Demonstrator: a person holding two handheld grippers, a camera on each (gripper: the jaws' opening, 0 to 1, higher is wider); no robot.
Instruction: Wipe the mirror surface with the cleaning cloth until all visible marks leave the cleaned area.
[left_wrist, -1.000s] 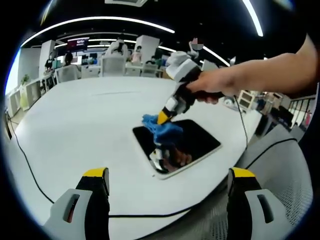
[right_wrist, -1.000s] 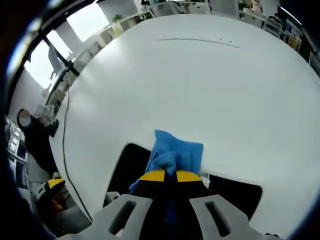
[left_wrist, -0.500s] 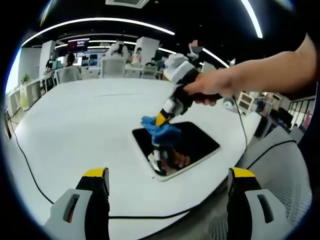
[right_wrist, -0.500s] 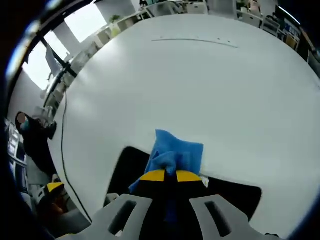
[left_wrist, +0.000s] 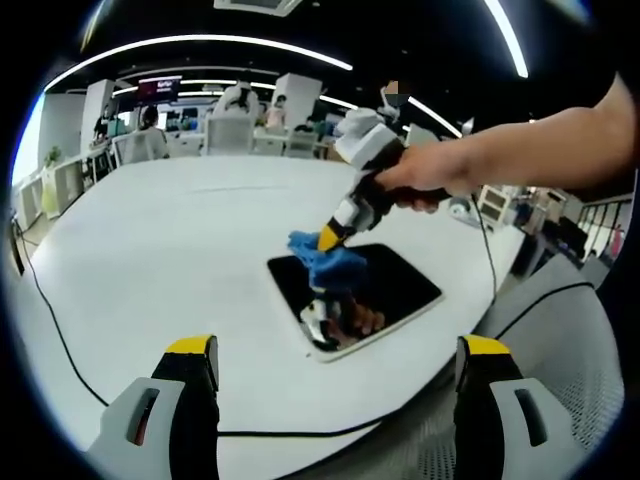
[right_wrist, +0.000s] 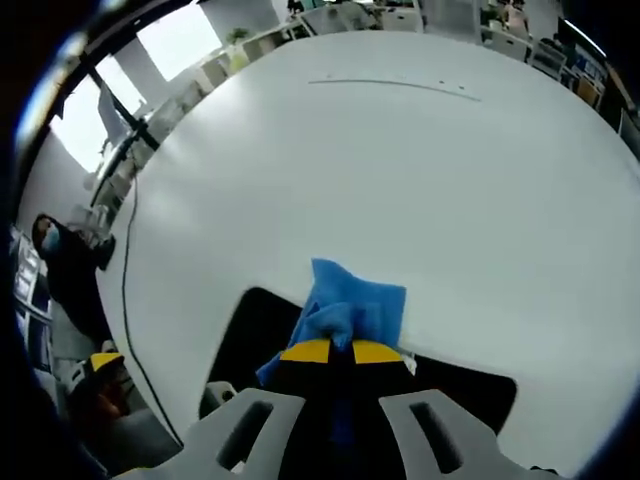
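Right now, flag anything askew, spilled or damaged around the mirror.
Nothing stands out. The mirror lies flat on the white table, near its edge, unbroken. The right gripper presses the blue cloth onto its far end. A black cable trails along the table.

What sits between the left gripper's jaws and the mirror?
Bare white table and a thin black cable crossing just ahead of the left gripper, seen in the left gripper view; the mirror lies beyond.

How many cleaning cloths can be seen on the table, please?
1. The blue cloth is clamped in the right gripper and pressed on the mirror, at its far edge, partly over the white table. Nothing suggests another one.
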